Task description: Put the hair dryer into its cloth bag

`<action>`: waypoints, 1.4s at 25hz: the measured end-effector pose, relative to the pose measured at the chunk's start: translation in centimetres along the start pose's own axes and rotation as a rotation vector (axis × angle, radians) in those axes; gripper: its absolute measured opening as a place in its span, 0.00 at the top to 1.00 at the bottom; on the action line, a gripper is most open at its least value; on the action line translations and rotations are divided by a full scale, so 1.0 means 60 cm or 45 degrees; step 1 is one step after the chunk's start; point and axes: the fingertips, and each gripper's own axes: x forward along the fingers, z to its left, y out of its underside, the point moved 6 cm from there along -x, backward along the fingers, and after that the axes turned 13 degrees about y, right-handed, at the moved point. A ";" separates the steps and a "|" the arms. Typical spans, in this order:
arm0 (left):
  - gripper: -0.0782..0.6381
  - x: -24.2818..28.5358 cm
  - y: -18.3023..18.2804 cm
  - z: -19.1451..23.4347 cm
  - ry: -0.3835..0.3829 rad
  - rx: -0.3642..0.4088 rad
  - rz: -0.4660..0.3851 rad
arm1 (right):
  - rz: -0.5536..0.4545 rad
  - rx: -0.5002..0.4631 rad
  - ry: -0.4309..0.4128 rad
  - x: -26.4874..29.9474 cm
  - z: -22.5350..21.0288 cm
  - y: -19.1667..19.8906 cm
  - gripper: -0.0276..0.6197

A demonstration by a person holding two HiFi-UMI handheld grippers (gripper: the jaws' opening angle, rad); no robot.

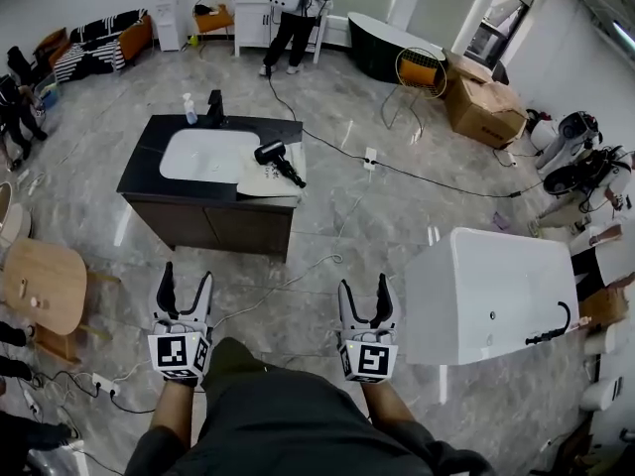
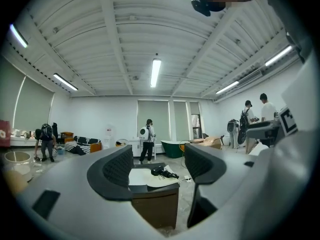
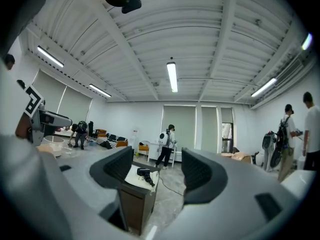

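1. Hair dryer: black, lying on its side on top of the cream cloth bag, at the right end of the dark table, just beside the white sink basin. Not bagged yet, not even touched.
2. Bag: spread flat under the dryer, reaching close to the table's right edge. Could slide off if yanked out from underneath, probably dragging the dryer down too. Can't make out the opening from here, so expect some fumbling for the mouth.
3. Something thin and black poking from the dryer toward the front corner. Handle or cord, too small to tell. If cord, likely to snag on the bag's mouth or hang outside once stuffed in.
4. Basin right alongside: easy to nudge the dryer into with a sloppy sideways grab. Faucet and spray bottle at the back, well apart from the dryer, so not much worry there.
5. Floor: black cable snaking past the table's right side by a white socket block. Classic trip hazard on the walk-up.
6. Left claw and right claw: both released, spread wide, nothing between the jaws, held level and well short of the table. Would guess a rounded barrel slips in a pinch, so better to go for the handle.
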 end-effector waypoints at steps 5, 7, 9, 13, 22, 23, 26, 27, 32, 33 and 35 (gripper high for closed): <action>0.43 0.036 0.017 0.006 -0.009 -0.011 0.030 | 0.021 -0.006 -0.025 0.042 -0.009 0.019 0.50; 0.43 0.065 0.026 0.019 0.005 -0.011 0.031 | 0.026 -0.013 -0.032 0.072 -0.003 0.028 0.50; 0.43 0.102 0.038 0.040 0.021 -0.015 0.031 | 0.029 -0.019 -0.032 0.108 0.008 0.033 0.50; 0.44 0.189 0.054 0.093 0.056 -0.022 0.036 | 0.049 -0.022 -0.004 0.184 0.029 0.044 0.50; 0.43 0.379 0.051 0.223 0.127 -0.040 0.055 | 0.085 -0.041 0.021 0.389 0.094 0.032 0.50; 0.44 0.395 0.053 0.236 0.135 -0.040 0.060 | 0.088 -0.035 0.027 0.408 0.101 0.030 0.50; 0.44 0.442 0.058 0.281 0.159 -0.047 0.073 | 0.097 -0.030 0.047 0.465 0.119 0.026 0.50; 0.44 0.459 0.058 0.296 0.166 -0.054 0.077 | 0.101 -0.039 0.055 0.484 0.126 0.023 0.50; 0.44 0.526 0.054 0.357 0.195 -0.078 0.089 | 0.107 -0.071 0.097 0.562 0.151 0.009 0.50; 0.44 0.539 0.051 0.367 0.204 -0.070 0.089 | 0.101 -0.069 0.105 0.575 0.155 0.006 0.50; 0.44 0.562 0.049 0.384 0.213 -0.062 0.092 | 0.094 -0.061 0.117 0.598 0.161 0.002 0.50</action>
